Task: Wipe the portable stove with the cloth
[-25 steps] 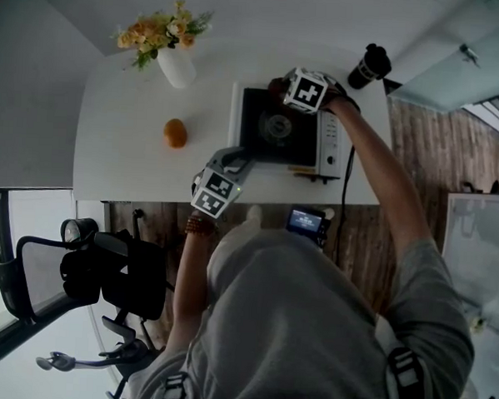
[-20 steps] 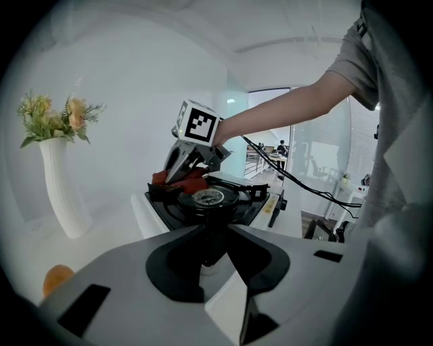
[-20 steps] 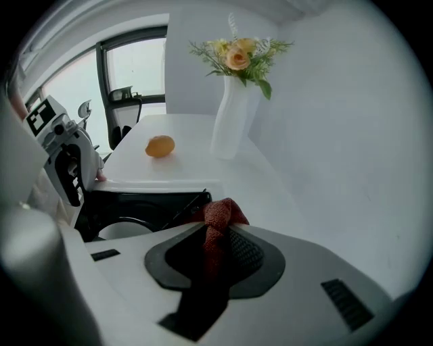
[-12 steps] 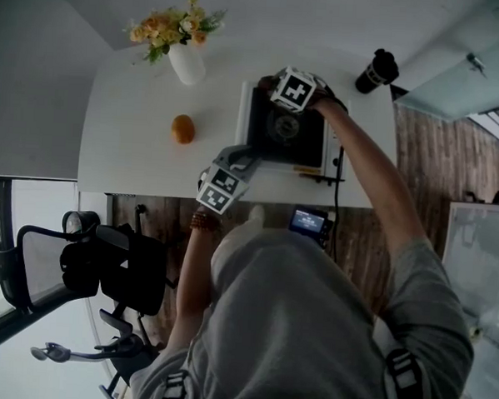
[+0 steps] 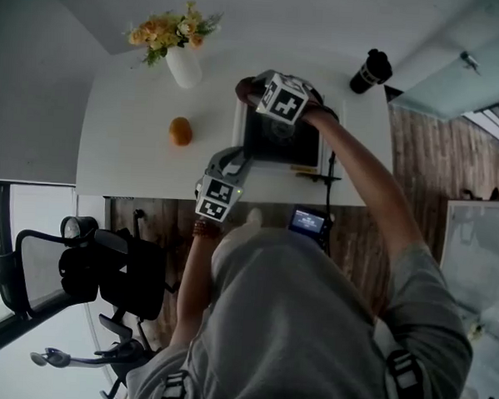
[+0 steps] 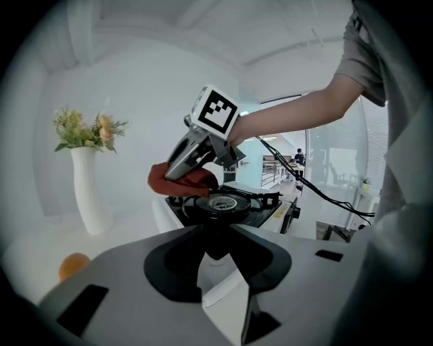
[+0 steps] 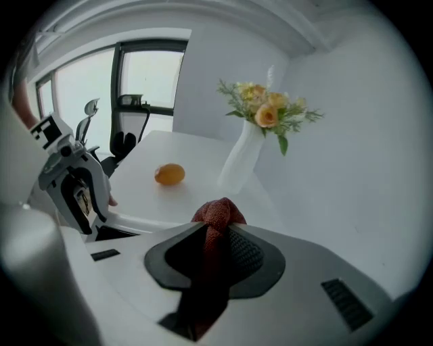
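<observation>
At the portable stove's (image 5: 290,146) eleven-o'clock corner, the right hand-held gripper (image 7: 216,228) pinches the cloth (image 6: 177,182) against it (wiping looks under way, most surface seemingly left), the left hand-held gripper (image 6: 215,235) pressed together, empty.

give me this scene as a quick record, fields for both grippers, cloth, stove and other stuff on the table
right gripper: shut on red cloth
cloth position: at far left corner of portable stove, beside the burner
left gripper: clamped on the stove's near left edge
also on table: orange fruit, vase of flowers, black bottle
</observation>
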`<state>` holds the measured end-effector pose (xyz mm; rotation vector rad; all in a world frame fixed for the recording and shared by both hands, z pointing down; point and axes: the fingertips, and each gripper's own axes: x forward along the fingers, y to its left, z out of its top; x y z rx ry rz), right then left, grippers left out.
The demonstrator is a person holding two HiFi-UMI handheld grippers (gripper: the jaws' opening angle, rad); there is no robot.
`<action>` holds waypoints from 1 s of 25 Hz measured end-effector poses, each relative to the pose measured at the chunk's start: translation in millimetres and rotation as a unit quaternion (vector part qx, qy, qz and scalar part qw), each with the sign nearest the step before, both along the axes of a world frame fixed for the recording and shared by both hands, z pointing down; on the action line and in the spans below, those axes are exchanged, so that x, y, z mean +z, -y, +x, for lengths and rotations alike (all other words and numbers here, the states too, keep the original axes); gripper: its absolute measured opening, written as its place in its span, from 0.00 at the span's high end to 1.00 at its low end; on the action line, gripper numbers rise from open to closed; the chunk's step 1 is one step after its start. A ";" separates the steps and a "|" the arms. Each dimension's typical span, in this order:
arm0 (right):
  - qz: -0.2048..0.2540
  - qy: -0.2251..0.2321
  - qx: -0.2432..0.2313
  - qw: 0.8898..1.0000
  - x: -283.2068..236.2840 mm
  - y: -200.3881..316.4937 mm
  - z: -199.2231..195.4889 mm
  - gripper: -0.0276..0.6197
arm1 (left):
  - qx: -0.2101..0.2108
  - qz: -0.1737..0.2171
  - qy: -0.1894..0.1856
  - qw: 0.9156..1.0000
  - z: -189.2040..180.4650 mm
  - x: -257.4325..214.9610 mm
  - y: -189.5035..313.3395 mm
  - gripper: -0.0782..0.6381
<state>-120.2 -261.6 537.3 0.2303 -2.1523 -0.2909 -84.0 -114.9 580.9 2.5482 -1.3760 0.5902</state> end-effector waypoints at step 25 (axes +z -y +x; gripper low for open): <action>0.076 -0.151 -0.107 0.980 56.5 -36.7 -4.1 0.83 | 0.021 -0.027 0.018 0.999 13.1 19.7 -14.7 0.65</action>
